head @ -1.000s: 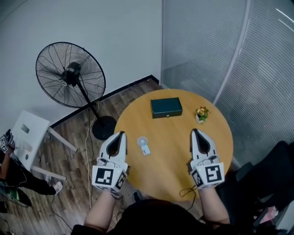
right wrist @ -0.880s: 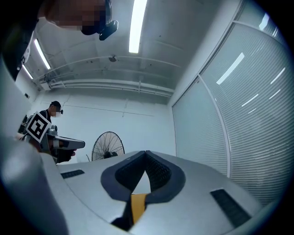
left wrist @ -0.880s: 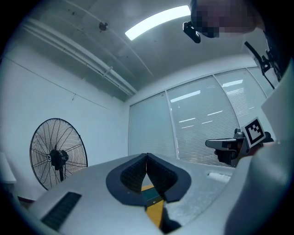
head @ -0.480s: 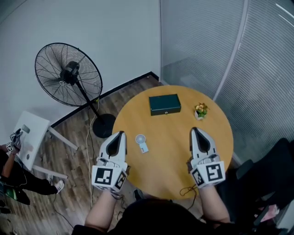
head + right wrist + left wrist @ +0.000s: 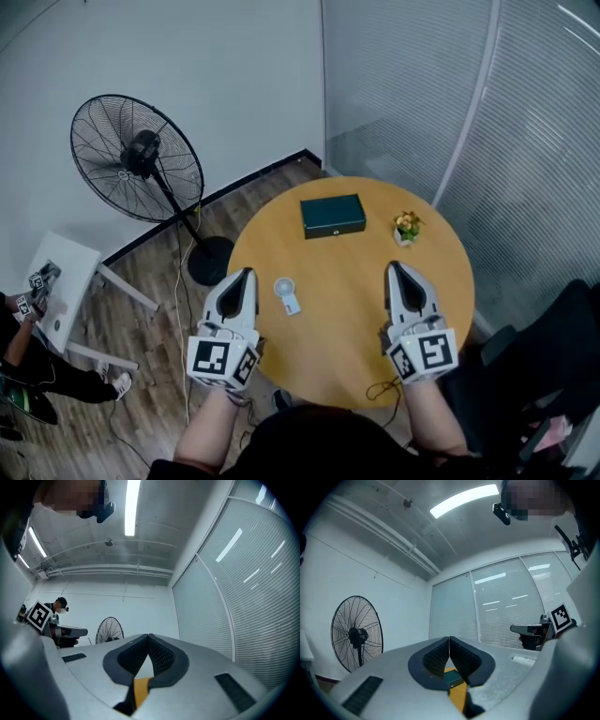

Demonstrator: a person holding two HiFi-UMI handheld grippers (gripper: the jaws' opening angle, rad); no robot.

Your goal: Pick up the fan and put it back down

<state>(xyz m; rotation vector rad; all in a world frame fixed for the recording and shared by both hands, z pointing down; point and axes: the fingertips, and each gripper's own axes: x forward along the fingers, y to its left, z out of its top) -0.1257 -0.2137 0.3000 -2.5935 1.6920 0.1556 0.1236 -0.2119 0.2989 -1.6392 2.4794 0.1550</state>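
On the round wooden counter (image 5: pixel 356 319), the small white hand fan (image 5: pixel 287 293) lies flat toward the 9 o'clock side, untouched, near the left claw (image 5: pixel 246 273) and at about 4 o'clock from its tip. It is too small to show detail, and neither gripper view shows it. The left gripper view shows the left claw (image 5: pixel 449 640) pressed shut with nothing in it. Below the jaws only a sliver of counter and a corner of the dark green box (image 5: pixel 332 216) show. The right claw (image 5: pixel 394 268) hovers over the counter's 4 o'clock part, also closed and empty (image 5: pixel 148 637). A potted plant (image 5: pixel 406 228) stands at 1 o'clock, the box at 12. The wearer's body cuts off the counter's 6 o'clock edge. A pedestal fan (image 5: pixel 136 159) stands on the floor at 10 o'clock. A person (image 5: pixel 19 347) is cut off at the left border.
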